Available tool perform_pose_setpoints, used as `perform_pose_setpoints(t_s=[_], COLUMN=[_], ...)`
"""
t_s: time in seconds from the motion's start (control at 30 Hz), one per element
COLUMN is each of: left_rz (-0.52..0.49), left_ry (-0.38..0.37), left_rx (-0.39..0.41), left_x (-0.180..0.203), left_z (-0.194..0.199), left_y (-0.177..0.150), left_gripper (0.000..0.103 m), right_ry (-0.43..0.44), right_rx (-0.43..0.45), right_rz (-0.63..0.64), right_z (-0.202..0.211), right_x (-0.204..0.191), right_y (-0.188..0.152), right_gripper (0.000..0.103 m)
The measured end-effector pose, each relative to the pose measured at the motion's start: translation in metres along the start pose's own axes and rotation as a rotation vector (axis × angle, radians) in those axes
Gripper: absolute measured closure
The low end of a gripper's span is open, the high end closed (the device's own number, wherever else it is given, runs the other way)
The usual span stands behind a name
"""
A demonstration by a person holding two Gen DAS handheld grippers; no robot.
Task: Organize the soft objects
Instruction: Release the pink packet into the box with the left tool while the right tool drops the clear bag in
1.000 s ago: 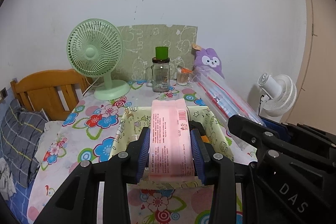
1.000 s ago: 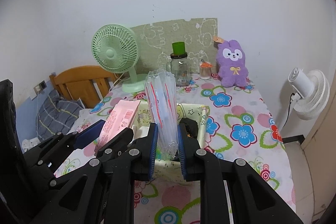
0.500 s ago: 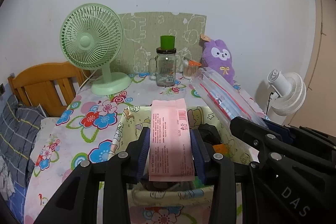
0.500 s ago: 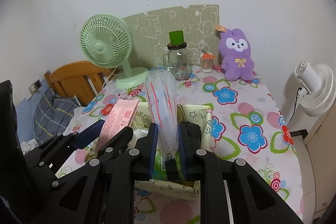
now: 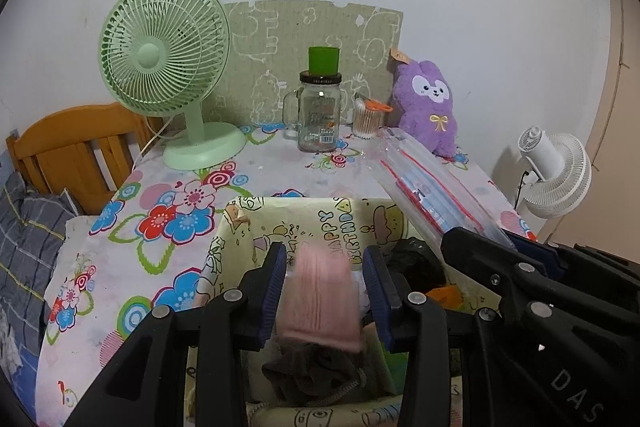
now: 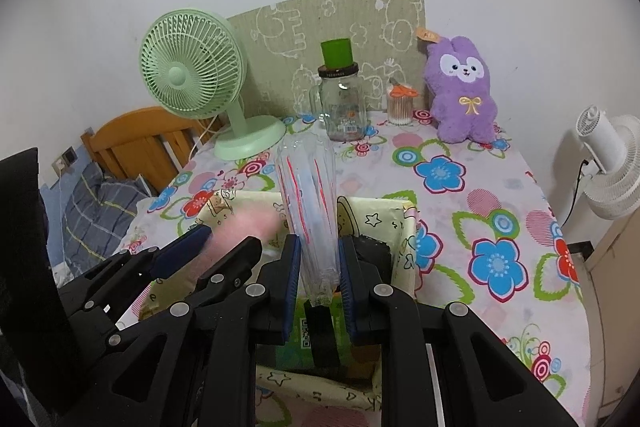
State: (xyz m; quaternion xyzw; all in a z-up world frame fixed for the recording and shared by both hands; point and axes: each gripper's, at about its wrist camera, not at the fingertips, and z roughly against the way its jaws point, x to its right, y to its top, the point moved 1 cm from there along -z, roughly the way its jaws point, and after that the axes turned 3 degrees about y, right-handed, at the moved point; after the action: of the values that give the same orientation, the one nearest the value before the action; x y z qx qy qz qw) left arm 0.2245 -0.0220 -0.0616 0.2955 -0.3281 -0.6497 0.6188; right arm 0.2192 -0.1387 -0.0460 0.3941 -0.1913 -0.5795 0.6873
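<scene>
Both grippers have come forward and lower over the cream storage box (image 5: 344, 223) since a second ago, and the pink pack (image 5: 320, 301) that stood sharp and upright between the left jaws is now a motion-blurred smear sitting lower, over the box interior. Left gripper (image 5: 325, 291): jaws have just been opening a little, the pack is between the blue pads with a visible gap on the right pad side, so no firm squeeze reads here; narrow-to-medium spread. Right gripper (image 6: 319, 269): jaws narrow, clamped on the clear zip bag (image 6: 307, 195) with red seal lines, bag sticking up and forward out of the pads, its lower end hanging just over the box. Inside the box in the left wrist view: a grey mesh puff (image 5: 316, 373) at the near end directly under the pink pack, a black item (image 5: 412, 261) and an orange bit (image 5: 442, 293) at the right side. Right wrist view shows a green printed pack (image 6: 304, 331) in the box under the right fingers. Box sits on the flowered tablecloth (image 6: 460, 211). At the back edge, well apart from the box: green desk fan (image 5: 164, 67), glass jar (image 5: 319, 117) with a green cup on its lid, cotton swab tub (image 5: 366, 117), purple plush (image 5: 428, 107). White fan (image 5: 554, 175) off the table at right.
</scene>
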Motion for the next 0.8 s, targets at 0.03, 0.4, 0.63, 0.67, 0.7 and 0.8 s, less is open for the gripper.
perform_pose_setpoints(t_s=[0.03, 0.4, 0.63, 0.67, 0.7, 0.8], left_rz=[-0.001, -0.033, -0.028, -0.029, -0.032, -0.033], left_ry=[0.005, 0.057, 0.058, 0.054, 0.054, 0.051], left_rx=[-0.002, -0.027, -0.056, -0.056, -0.056, -0.058], left_x=[-0.001, -0.007, -0.011, -0.011, -0.011, -0.011], left_z=[-0.002, -0.005, -0.004, -0.003, -0.002, -0.002], left_y=[-0.001, -0.016, -0.024, -0.025, -0.025, -0.026], left_gripper=[0.056, 0.019, 0.017, 0.017, 0.017, 0.017], right_ry=[-0.001, 0.032, 0.048, 0.046, 0.043, 0.034], right_rx=[-0.003, -0.055, -0.081, -0.085, -0.086, -0.086], right_rz=[0.001, 0.034, 0.039, 0.042, 0.045, 0.050], right_z=[-0.002, -0.023, -0.038, -0.039, -0.040, -0.041], right_x=[0.000, -0.006, -0.017, -0.018, -0.019, -0.020], right_y=[0.000, -0.008, -0.014, -0.015, -0.015, -0.015], right_gripper=[0.081, 0.081, 0.081, 0.081, 0.081, 0.081])
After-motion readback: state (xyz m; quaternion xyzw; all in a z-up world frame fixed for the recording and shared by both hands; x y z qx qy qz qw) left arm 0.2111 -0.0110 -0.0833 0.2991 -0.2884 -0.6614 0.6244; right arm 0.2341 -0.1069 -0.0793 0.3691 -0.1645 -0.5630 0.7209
